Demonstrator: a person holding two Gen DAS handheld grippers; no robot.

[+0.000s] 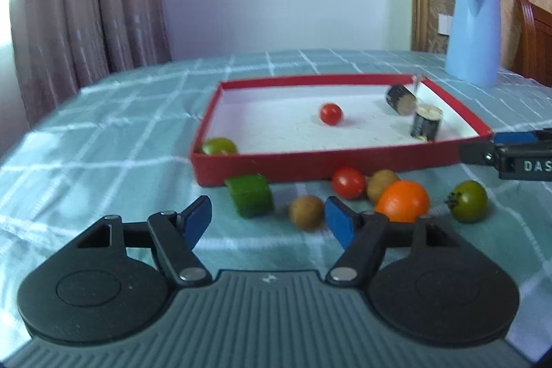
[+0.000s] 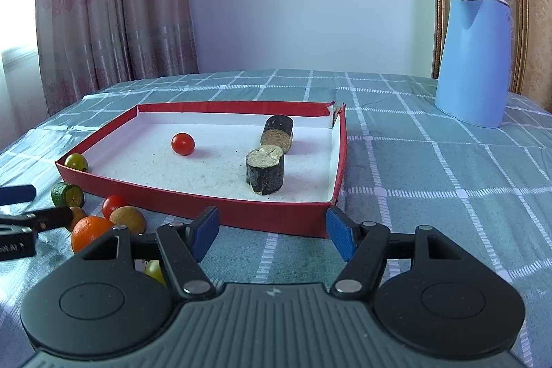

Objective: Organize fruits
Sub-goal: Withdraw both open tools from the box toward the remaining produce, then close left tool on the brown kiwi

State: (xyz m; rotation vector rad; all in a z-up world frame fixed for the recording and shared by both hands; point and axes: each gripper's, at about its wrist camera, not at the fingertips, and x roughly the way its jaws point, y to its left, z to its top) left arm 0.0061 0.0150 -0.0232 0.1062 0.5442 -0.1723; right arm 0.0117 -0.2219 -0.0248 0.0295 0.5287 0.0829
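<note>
Both the left hand-held gripper (image 1: 267, 219) and right hand-held gripper (image 2: 272, 231) are released, empty, near the red tray (image 2: 220, 212); loose fruits lie left.

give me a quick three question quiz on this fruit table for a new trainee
1. True or false: both dark cylinder pieces lie inside the red tray.
2. How many red tomatoes are inside the tray? A) none B) one C) three
3. Fill in: the left hand-held gripper has its jaws ____ with nothing between them.

Key: 1 true; 2 B, one red tomato; 3 open.
</note>
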